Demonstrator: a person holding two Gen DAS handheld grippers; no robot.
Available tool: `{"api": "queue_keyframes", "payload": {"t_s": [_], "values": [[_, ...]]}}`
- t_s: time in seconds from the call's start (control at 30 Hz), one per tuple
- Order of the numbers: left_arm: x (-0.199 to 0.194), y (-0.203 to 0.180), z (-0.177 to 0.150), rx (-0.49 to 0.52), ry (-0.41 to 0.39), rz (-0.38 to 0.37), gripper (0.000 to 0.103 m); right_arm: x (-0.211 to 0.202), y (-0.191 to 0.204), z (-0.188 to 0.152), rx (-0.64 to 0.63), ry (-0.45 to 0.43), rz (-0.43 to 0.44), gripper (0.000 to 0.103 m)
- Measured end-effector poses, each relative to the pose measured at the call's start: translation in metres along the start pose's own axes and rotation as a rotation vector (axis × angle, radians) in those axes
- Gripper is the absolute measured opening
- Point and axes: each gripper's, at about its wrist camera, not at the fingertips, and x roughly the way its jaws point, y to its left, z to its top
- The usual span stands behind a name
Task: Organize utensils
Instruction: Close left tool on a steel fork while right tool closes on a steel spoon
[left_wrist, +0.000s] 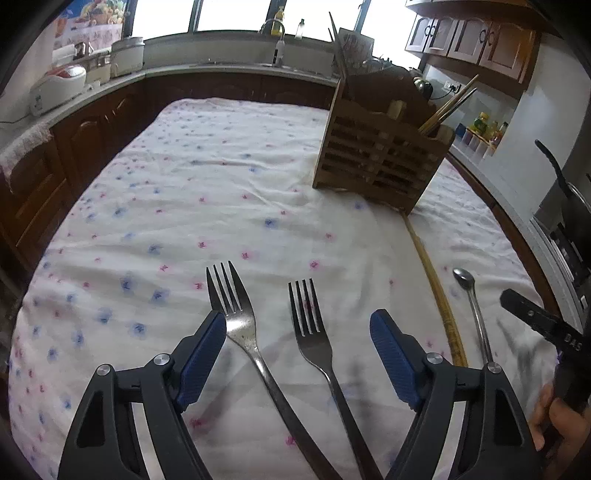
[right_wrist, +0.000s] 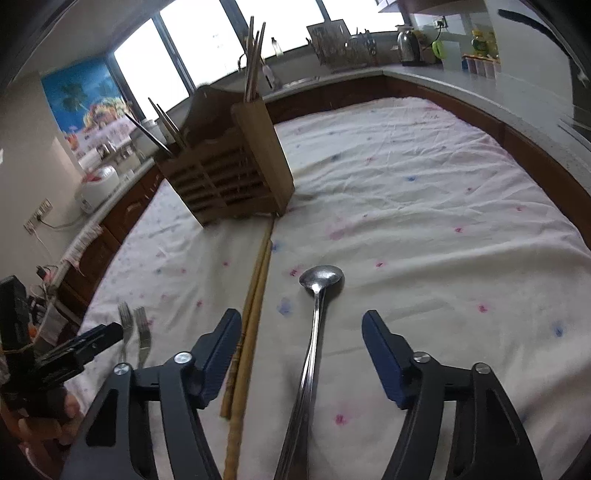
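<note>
Two steel forks lie side by side on the flowered cloth, the left fork (left_wrist: 236, 317) and the right fork (left_wrist: 310, 328). My left gripper (left_wrist: 297, 339) is open above them, its fingers astride both handles. A steel spoon (right_wrist: 314, 321) lies between the open fingers of my right gripper (right_wrist: 301, 332). A pair of wooden chopsticks (right_wrist: 255, 314) lies just left of the spoon, by the left finger. The wooden utensil holder (right_wrist: 229, 173) stands farther back and holds chopsticks. It also shows in the left wrist view (left_wrist: 384, 155), with the spoon (left_wrist: 474, 306) and chopsticks (left_wrist: 439, 299).
The table is covered by a white flowered cloth (left_wrist: 184, 192). Kitchen counters with appliances run around it: rice cookers (left_wrist: 59, 83) at the left, a kettle (right_wrist: 406, 44) and bottles at the back right. The other gripper (left_wrist: 535, 317) shows at the right edge.
</note>
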Motion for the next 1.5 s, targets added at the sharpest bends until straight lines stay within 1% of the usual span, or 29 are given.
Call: {"api": "queue_keyframes", "payload": {"t_s": [0.03,0.1,0.13,0.17,0.33,0.37,0.4,0.43,0.47,0.53,0.57,0.6,0.63,0.7,0.73,0.83,0.87,0.93,1.07,1.23,1.3,1.37,1.5], "values": [[0.003,0.000,0.001,-0.004,0.005,-0.002,0.078,0.005,0.000,0.001,-0.002,0.017,-0.006,0.061],[0.010,0.001,0.003,-0.005,0.019,-0.009,0.077,0.015,0.000,0.001,-0.005,0.050,-0.016,0.061],[0.012,0.000,0.004,-0.006,0.023,-0.008,0.076,0.020,-0.001,0.001,-0.006,0.063,-0.024,0.058],[0.016,0.000,0.005,-0.006,0.031,-0.010,0.076,0.023,-0.001,0.001,-0.005,0.071,-0.029,0.053],[0.034,0.000,0.009,-0.004,0.066,-0.019,0.068,0.030,-0.002,0.006,-0.016,0.086,-0.037,0.051],[0.038,0.000,0.010,-0.005,0.076,-0.020,0.067,0.031,-0.002,0.007,-0.015,0.086,-0.038,0.047],[0.040,-0.001,0.011,0.000,0.069,-0.017,0.067,0.031,-0.002,0.008,-0.015,0.087,-0.040,0.044],[0.041,-0.002,0.011,0.001,0.072,-0.019,0.065,0.032,-0.002,0.008,-0.017,0.087,-0.046,0.038],[0.043,-0.003,0.012,0.006,0.073,-0.025,0.062,0.033,-0.002,0.008,-0.021,0.087,-0.053,0.034],[0.049,-0.004,0.013,0.005,0.092,-0.040,0.042,0.033,-0.002,0.008,-0.029,0.084,-0.062,0.029],[0.050,-0.006,0.013,0.018,0.086,-0.030,0.038,0.034,-0.002,0.009,-0.030,0.084,-0.064,0.023],[0.051,-0.007,0.013,0.028,0.089,-0.032,0.026,0.034,-0.003,0.009,-0.028,0.086,-0.062,0.018],[0.051,-0.008,0.012,0.031,0.094,-0.035,0.020,0.035,-0.004,0.009,-0.024,0.090,-0.056,0.006],[0.051,-0.008,0.012,0.031,0.091,-0.050,0.018,0.033,-0.006,0.009,-0.017,0.088,-0.043,0.005],[0.050,-0.008,0.012,0.031,0.088,-0.053,0.013,0.031,-0.006,0.009,-0.016,0.082,-0.039,0.005],[0.042,-0.007,0.012,0.023,0.075,-0.072,0.006,0.026,-0.006,0.008,-0.009,0.070,-0.020,0.005],[0.040,-0.006,0.012,0.020,0.071,-0.085,0.005,0.025,-0.005,0.008,-0.009,0.068,-0.014,0.005],[0.037,-0.006,0.011,0.025,0.066,-0.081,0.003,0.021,-0.003,0.007,-0.015,0.063,-0.006,0.005],[0.030,-0.006,0.008,0.025,0.066,-0.095,0.002,0.015,0.000,0.008,-0.019,0.052,0.002,0.004],[0.031,-0.009,0.006,0.045,0.087,-0.083,0.002,0.016,0.003,0.008,-0.028,0.057,-0.007,0.004],[0.038,-0.014,0.006,0.074,0.133,-0.082,0.002,0.020,0.003,0.006,-0.036,0.071,-0.013,0.004],[0.045,-0.020,0.005,0.103,0.171,-0.061,0.003,0.024,0.003,0.005,-0.037,0.083,-0.014,0.004],[0.048,-0.030,0.008,0.154,0.179,-0.035,0.004,0.032,0.000,0.004,-0.033,0.106,-0.013,0.005]]}}
